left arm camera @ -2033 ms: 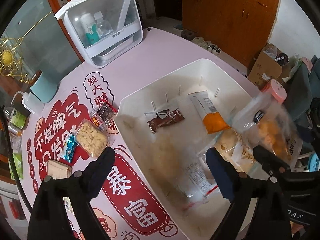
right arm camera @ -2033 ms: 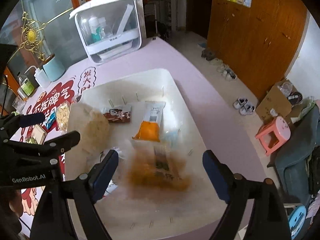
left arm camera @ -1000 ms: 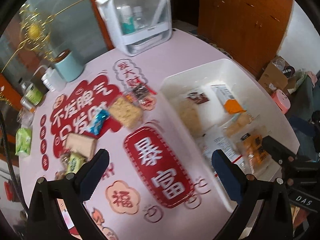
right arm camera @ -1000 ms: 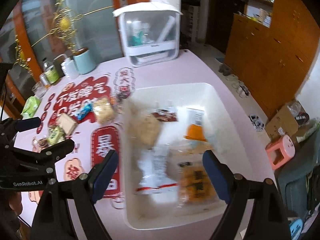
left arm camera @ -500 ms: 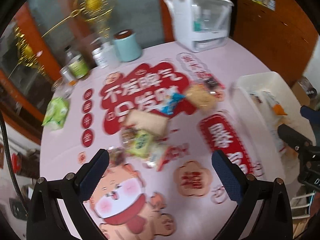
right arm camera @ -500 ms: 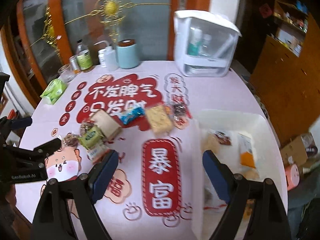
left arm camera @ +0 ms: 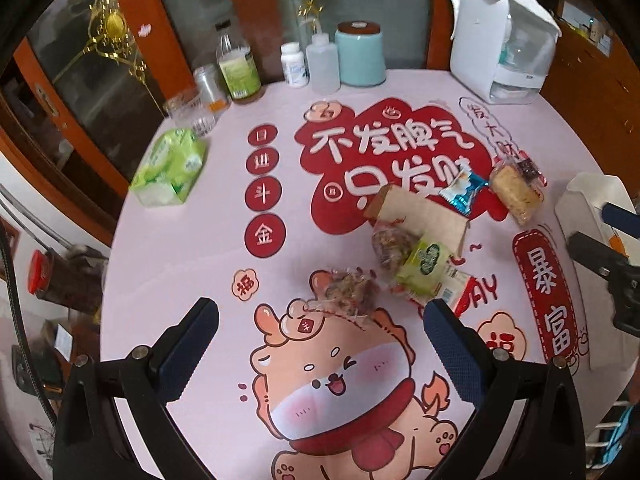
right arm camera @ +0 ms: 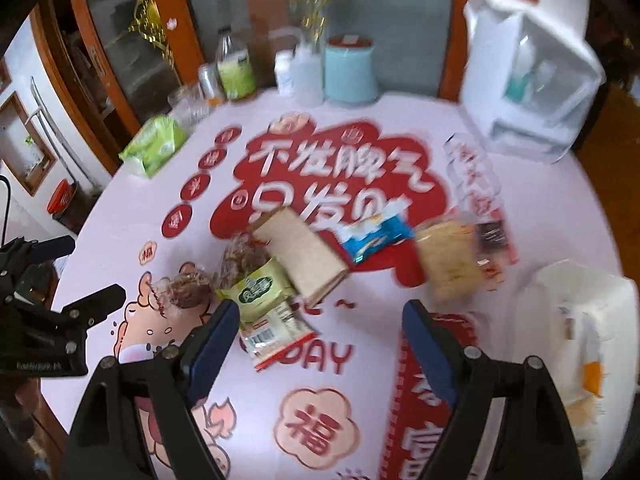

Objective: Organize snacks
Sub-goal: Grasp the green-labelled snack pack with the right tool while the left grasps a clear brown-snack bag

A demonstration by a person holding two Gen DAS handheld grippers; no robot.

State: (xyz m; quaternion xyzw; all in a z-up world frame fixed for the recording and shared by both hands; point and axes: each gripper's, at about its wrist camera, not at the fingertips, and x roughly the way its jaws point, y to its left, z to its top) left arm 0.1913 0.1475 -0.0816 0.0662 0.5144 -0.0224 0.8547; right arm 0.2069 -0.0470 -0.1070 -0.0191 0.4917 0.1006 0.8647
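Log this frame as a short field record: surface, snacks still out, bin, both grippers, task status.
surface: round table with pink printed cloth
snacks out: clear bag of dark snacks, green packet, tan flat pack, blue wrapper, yellow cracker pack, clustered right of centre
bin: white bin at the table's right edge, packets already inside
left gripper: open, empty, above the clear bag
right gripper: open, empty, jaws just narrowing, near the green packet
status: several snacks not yet binned

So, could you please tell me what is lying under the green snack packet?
The green packet overlaps a white barcoded packet and a clear bag of brown snacks. Their covered parts are hidden.
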